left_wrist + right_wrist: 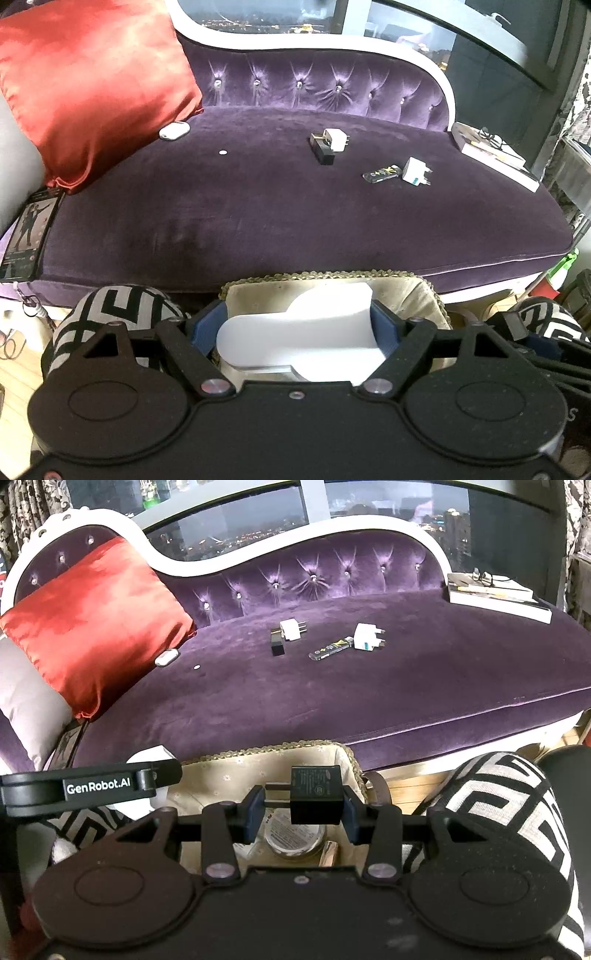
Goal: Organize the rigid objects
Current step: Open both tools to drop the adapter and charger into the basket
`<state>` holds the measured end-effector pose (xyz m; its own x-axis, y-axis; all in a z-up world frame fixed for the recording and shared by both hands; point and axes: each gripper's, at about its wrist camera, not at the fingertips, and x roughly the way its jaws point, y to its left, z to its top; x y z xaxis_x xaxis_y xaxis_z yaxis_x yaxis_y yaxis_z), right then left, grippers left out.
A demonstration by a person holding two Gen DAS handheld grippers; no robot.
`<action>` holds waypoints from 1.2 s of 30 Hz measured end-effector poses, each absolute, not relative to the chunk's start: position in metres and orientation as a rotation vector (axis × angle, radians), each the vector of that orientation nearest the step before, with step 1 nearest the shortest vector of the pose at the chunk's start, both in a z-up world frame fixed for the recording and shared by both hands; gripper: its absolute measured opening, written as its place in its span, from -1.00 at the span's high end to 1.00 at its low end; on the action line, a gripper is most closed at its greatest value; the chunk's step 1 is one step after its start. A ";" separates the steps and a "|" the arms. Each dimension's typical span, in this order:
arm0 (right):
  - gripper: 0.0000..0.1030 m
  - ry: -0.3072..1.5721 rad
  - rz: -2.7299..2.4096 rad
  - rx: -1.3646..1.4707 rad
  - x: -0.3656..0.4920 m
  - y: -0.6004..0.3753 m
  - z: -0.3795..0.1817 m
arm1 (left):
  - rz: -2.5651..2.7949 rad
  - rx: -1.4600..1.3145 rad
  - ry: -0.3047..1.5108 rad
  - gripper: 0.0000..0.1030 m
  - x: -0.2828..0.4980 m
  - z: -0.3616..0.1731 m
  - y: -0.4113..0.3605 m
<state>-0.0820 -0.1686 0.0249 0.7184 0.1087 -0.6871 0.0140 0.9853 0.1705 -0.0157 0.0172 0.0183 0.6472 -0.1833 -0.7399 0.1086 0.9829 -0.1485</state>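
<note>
left wrist view shows the left gripper (299, 328) with its jaws clamped on a white plastic case (299, 332), smooth and rounded, held across its width right over the fabric-lined basket (424, 295) that sits just below and beyond the jaws. right wrist view shows the right gripper (303, 805) with jaws closed on a black charger block (316, 794), its prongs pointing toward the left jaw, also hanging above the basket, where a round lidded jar (291, 840) lies beneath.

well ahead of both jaws, on the purple sofa seat (369, 701), the remaining pieces wait: a white plug adapter (291, 629) touching a small black box (277, 646), a second white adapter (365, 637) just beside a dark patterned lighter (330, 649), a white oval case (167, 657) by the red cushion (96, 624), and a coin-like disc (197, 667).

all look light and stiff. the adapters' flat bodies offer the surest hold, not the prongs; the glossy white case seems slippery, so a squeeze across flat sides is likely best. the soft velvet may let small pieces tip.
</note>
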 end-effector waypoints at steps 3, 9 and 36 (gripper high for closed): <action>0.18 0.765 0.054 0.169 -0.083 -0.169 0.025 | -0.165 -0.095 0.853 -0.49 -0.015 0.018 0.018; 0.17 0.763 0.057 0.166 -0.083 -0.168 0.025 | -0.167 -0.098 0.852 -0.35 -0.015 0.018 0.018; -0.02 0.764 0.045 0.169 -0.083 -0.168 0.026 | -0.158 -0.134 0.872 -0.53 -0.014 0.017 0.023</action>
<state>-0.0829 -0.1676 0.0261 0.7218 0.1014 -0.6847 0.0210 0.9856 0.1681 -0.0137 0.0235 0.0168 0.6332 -0.1925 -0.7497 0.0836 0.9799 -0.1810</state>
